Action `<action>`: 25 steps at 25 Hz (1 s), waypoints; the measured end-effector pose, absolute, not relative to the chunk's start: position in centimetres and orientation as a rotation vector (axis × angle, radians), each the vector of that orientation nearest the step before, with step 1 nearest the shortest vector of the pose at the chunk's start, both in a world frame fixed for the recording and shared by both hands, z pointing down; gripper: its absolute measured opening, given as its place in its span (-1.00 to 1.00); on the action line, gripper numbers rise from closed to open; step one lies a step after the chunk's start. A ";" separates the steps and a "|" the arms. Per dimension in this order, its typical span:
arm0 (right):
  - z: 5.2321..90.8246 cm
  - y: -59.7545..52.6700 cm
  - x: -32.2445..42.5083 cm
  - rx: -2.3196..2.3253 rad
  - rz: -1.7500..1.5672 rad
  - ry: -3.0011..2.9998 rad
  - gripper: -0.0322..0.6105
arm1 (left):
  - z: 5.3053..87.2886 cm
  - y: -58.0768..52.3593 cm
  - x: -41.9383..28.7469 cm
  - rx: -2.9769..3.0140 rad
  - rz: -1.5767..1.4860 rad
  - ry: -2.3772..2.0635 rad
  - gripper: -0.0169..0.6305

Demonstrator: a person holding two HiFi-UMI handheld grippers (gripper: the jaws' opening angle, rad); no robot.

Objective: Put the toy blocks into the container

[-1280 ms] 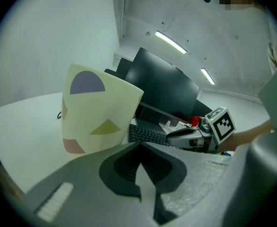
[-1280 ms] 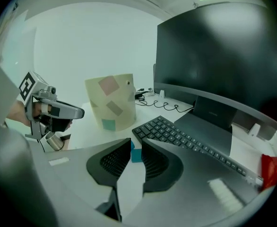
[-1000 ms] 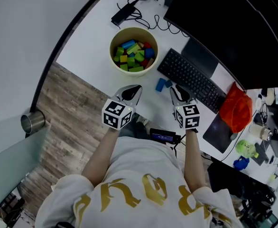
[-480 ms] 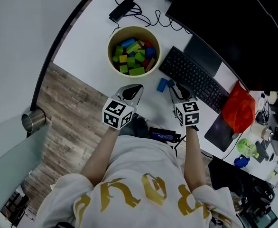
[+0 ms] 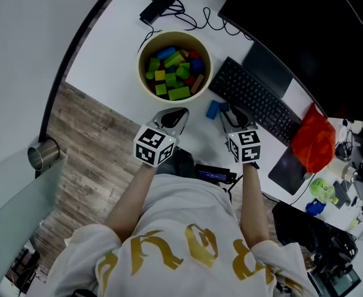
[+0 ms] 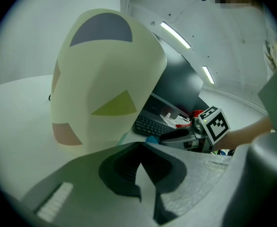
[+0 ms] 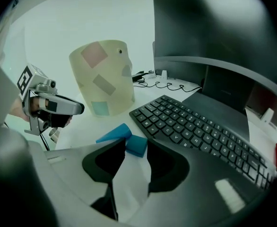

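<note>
Left claw (image 5: 174,117): clenched. In its own view we find the two tips meeting with nothing between them, and the bare white tabletop (image 5: 107,54) showing below. It hangs over the near edge of the tabletop, pointing at the container (image 5: 142,73) and standing just short of its wall.

We note that the container is a round cream tub, upright on the tabletop. It holds a heap of toy blocks (image 5: 172,73) in green, yellow, blue and red, lying below the rim.

To the right of the container, two pieces lie loose on the tabletop, between the tub and the keyboard (image 5: 256,107). They are a blue wedge (image 7: 114,132) and a blue cube (image 7: 136,145), touching one another, with the wedge on the container's side.

Right claw (image 7: 136,154): released. Its jaws have just been opening and stand apart. The blue cube sits on the tabletop at the mouth of the gap, between the two tips. We see no pad pressing on it, though it is close to both. This claw points downward, at the near end of the keyboard.

Further right, the keyboard runs slantwise before a dark monitor (image 5: 305,30). A red cloth (image 5: 311,142) lies beyond its far right end.
</note>
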State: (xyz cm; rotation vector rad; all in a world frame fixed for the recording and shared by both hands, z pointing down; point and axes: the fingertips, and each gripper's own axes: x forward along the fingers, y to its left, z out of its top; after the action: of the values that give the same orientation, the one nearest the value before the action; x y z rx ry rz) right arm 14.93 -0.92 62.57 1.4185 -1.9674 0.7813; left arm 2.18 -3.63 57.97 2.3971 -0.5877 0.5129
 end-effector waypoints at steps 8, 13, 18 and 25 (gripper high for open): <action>62.9 -1.2 14.6 1.417 0.816 -1.944 -0.33 | 58.1 -3.9 2.1 2.388 0.513 -0.590 -0.93; 63.6 -1.3 14.6 1.413 0.832 -1.914 -0.35 | 58.1 -4.1 2.1 2.384 0.518 -0.593 -0.93; 63.9 -1.3 14.7 1.435 0.847 -1.900 -0.37 | 58.2 -4.2 2.2 2.385 0.520 -0.593 -0.93; 63.8 -1.2 14.7 1.434 0.849 -1.892 -0.37 | 57.9 -4.2 2.4 2.393 0.515 -0.593 -0.93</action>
State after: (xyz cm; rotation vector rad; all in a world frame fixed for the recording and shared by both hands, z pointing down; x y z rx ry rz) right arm 14.71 -1.17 63.83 1.4339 -1.8918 0.8492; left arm 2.42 -4.21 57.86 2.3931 -0.5932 0.5150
